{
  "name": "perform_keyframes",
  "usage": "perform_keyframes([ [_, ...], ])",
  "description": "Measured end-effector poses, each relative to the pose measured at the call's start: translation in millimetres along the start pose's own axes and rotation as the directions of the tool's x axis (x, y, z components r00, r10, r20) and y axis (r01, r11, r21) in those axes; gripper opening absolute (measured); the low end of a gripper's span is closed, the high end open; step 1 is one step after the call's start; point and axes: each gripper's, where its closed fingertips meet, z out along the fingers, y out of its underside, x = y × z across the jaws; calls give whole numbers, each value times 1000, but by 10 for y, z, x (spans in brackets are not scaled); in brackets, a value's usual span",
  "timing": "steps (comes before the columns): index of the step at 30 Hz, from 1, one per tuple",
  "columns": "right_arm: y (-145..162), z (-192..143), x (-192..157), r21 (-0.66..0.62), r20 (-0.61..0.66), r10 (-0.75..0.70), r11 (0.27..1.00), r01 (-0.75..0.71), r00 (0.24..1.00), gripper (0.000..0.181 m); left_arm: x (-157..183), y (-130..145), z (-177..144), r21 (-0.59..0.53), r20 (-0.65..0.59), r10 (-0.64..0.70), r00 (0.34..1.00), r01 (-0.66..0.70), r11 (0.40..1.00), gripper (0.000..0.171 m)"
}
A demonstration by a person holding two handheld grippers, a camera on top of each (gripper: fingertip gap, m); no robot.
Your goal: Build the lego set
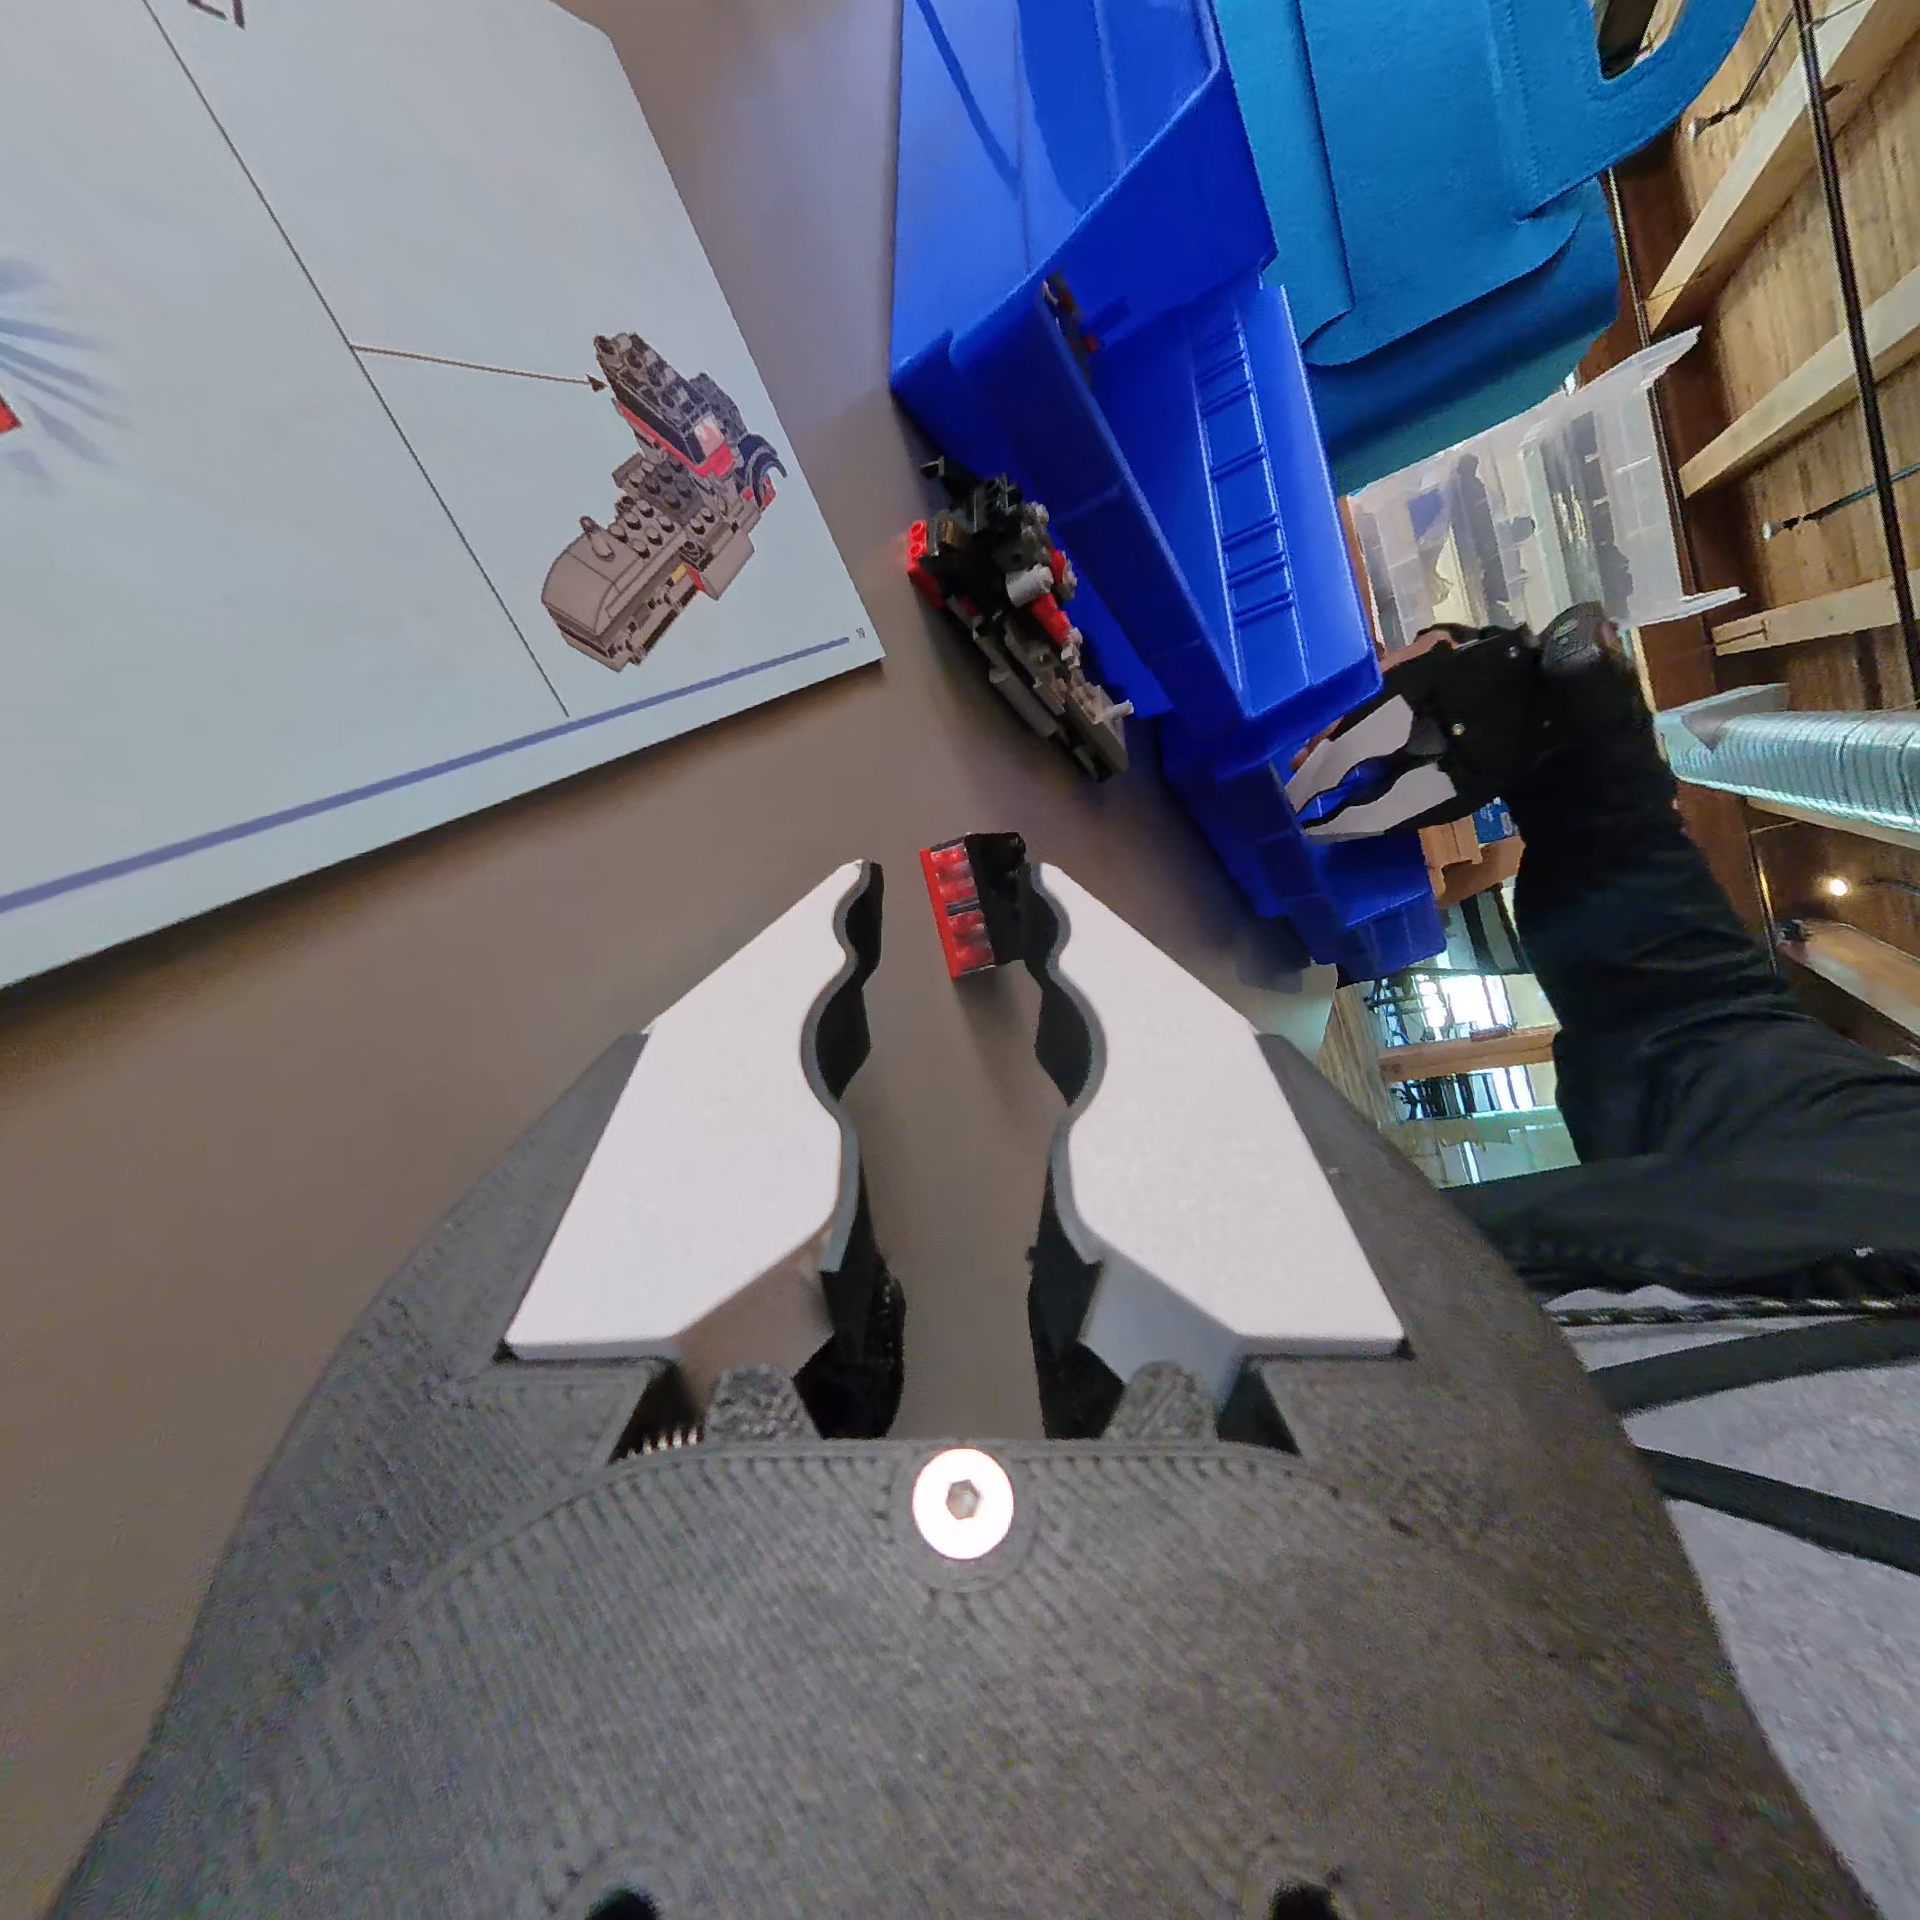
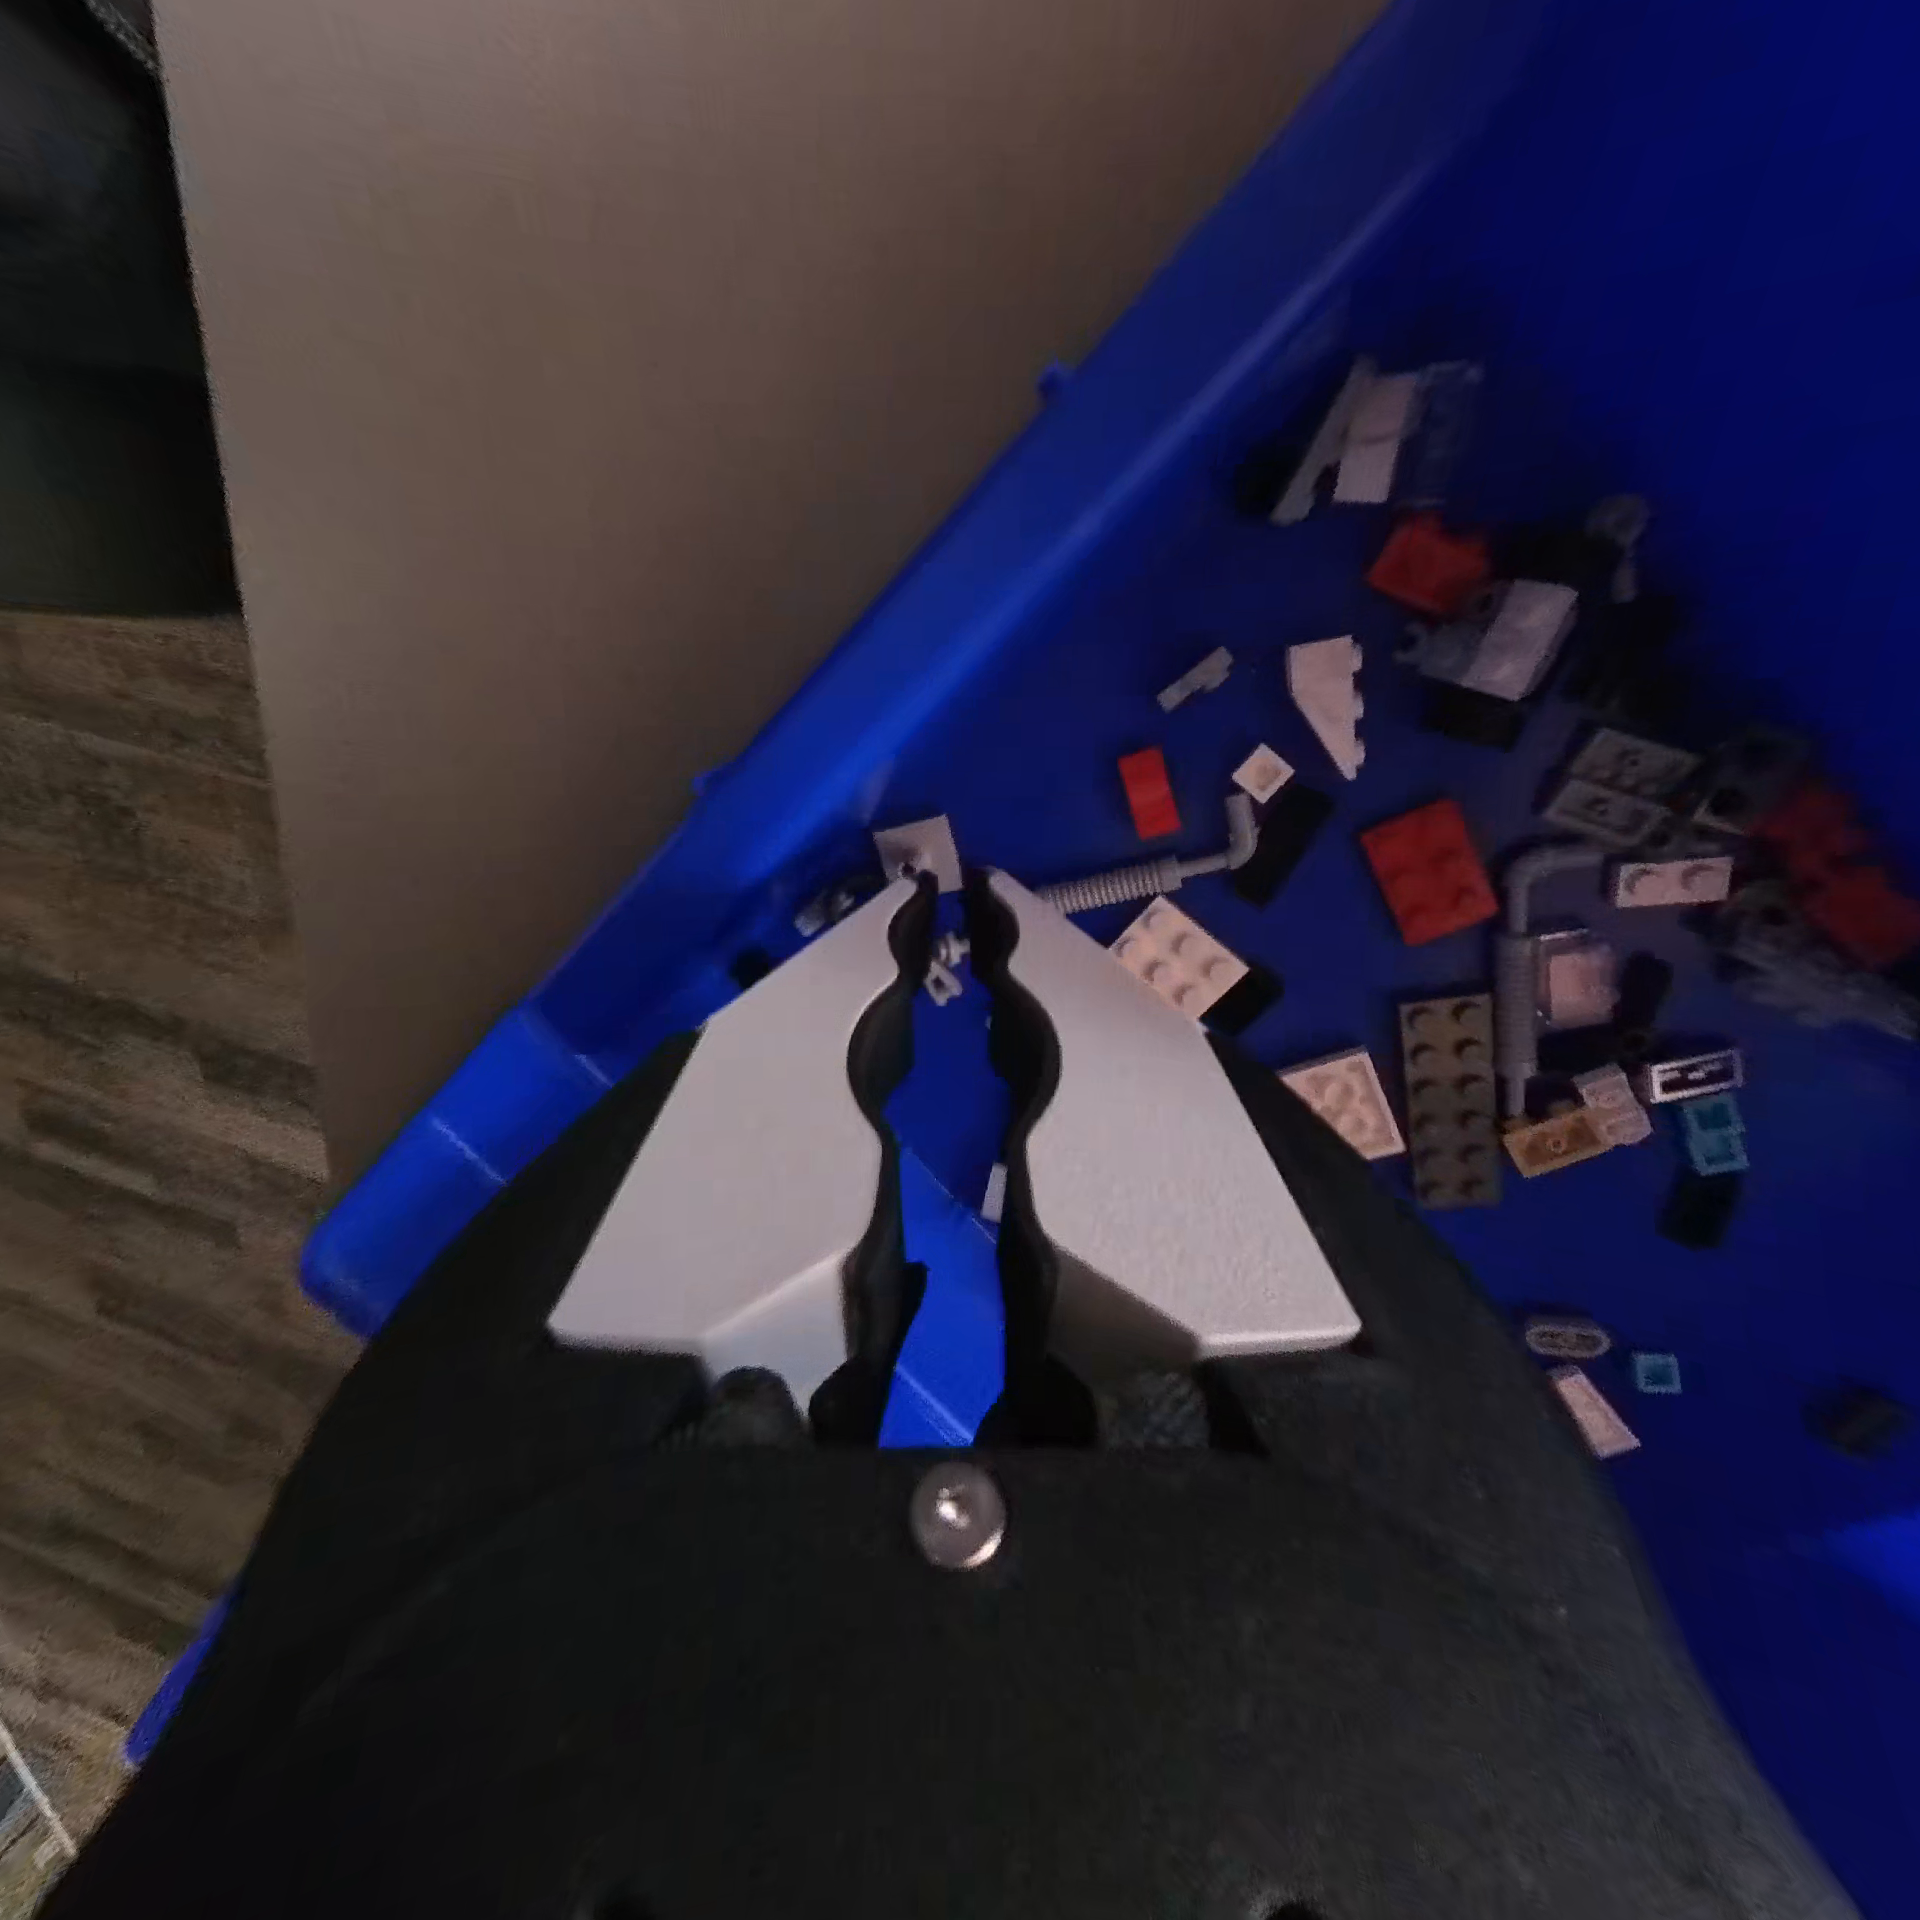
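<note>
My left gripper [image 1: 958, 891] is open, low over the brown table [image 1: 520, 1091]. A small red and black brick block [image 1: 971, 906] lies on the table between its fingertips, close to the right one. The part-built black, grey and red model [image 1: 1013, 613] lies farther ahead beside the blue bin [image 1: 1122, 436]. My right gripper [image 2: 948, 885] hangs inside the blue bin [image 2: 935, 644], jaws only narrowly apart, tips at a small white tile [image 2: 916, 844] by the bin wall. I see nothing clamped in it. It also shows in the left wrist view [image 1: 1361, 779].
The open instruction booklet [image 1: 364, 416] lies left of the model. Loose pieces cover the bin floor: a red brick [image 2: 1429, 873], a dark studded plate [image 2: 1449, 1101], a grey spring part [image 2: 1143, 873]. A person's dark sleeve [image 1: 1621, 935] reaches over the bins. Across from one pair of fingers to the other is roughly 40 cm. Between my right fingertips and the dark studded plate [image 2: 1449, 1101] there is roughly 10 cm.
</note>
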Motion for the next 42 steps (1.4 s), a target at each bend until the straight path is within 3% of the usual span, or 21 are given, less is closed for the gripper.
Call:
perform_keyframes([
  [10,171,87,145,-93,-29,-2,996,-1,1000,23,4,-4,-8,7,-3,2,1000,-2,1000,27],
  [22,136,128,188,-82,-152,-157,986,145,976,10,2,-8,-7,7,-2,0,1000,0,1000,27],
  [29,98,101,209,-48,-191,-148,989,142,970,6,19,-15,-22,17,-9,10,1000,-10,1000,27],
  [32,-70,-152,276,31,-307,-86,994,100,948,6,30,-19,-33,23,-16,11,1000,-11,1000,27],
  [37,-740,-766,103,362,-495,157,932,38,854,5,47,-31,-48,36,-22,21,1000,-20,999,27],
  [39,-1064,-799,-53,481,-514,247,876,38,821,6,51,-29,-45,35,-21,27,999,-26,999,28],
  [42,-1553,-540,-245,649,-434,368,761,2,823,5,55,-24,-41,32,-21,31,999,-30,999,28],
])
